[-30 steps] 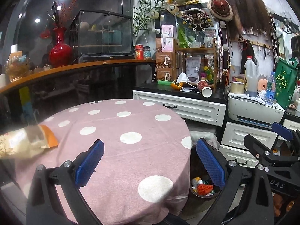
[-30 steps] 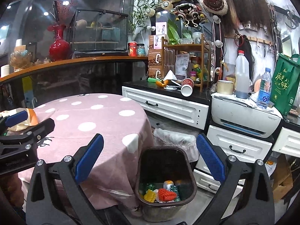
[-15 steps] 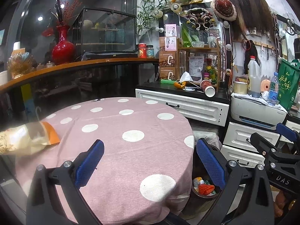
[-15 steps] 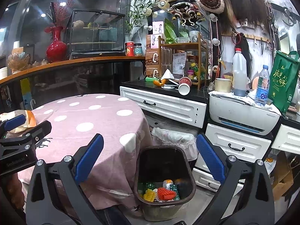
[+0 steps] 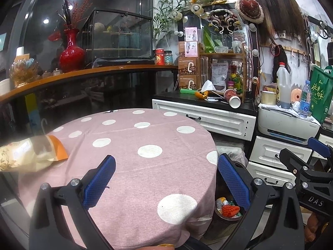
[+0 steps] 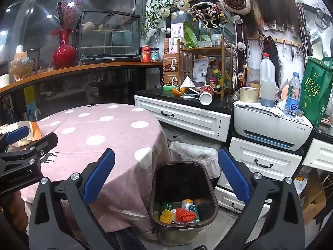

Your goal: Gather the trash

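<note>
A crinkled snack wrapper, beige with an orange end, lies at the left edge of the round table with the pink polka-dot cloth. My left gripper hovers open above the table's near side, well right of the wrapper, holding nothing. My right gripper is open and empty over the dark trash bin on the floor beside the table. The bin holds several pieces of trash, among them red and yellow foam nets. The right wrist view also catches the wrapper behind the left gripper's fingers.
White drawer cabinets stand behind the bin, with a tipped paper cup, a tissue and orange peel on the black top. A white printer, bottles and a green bag sit to the right. A bagged bundle lies behind the bin.
Both views have shifted slightly: the left gripper has drawn back a little over the table and the right has edged closer above the bin. Both stay open and empty.
</note>
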### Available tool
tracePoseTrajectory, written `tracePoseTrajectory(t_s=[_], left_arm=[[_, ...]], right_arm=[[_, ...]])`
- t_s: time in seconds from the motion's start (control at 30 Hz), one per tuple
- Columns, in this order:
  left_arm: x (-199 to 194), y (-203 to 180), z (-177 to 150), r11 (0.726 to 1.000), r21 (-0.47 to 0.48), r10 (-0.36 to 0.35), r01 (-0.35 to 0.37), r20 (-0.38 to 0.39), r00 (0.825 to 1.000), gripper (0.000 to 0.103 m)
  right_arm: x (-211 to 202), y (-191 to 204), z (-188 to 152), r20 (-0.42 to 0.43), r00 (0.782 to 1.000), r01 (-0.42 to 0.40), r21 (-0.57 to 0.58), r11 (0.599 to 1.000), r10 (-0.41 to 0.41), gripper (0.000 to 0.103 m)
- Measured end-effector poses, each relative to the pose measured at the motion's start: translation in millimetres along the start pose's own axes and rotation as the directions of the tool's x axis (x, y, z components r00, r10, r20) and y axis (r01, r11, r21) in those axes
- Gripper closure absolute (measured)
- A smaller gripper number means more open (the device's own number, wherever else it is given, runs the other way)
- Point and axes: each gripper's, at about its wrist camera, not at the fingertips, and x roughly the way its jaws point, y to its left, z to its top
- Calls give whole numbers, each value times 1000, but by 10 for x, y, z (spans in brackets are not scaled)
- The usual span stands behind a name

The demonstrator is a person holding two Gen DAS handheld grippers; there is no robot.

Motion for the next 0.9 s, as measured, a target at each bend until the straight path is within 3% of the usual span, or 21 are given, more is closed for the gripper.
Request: tracePoseTrajectory(t_s=[0.9], left_arm=[[-3,10,-10,1000,5,5,-5,-6,1000,5]], right_arm=[[34,21,-42,-14,1000,-9,1,1000,9,6]])
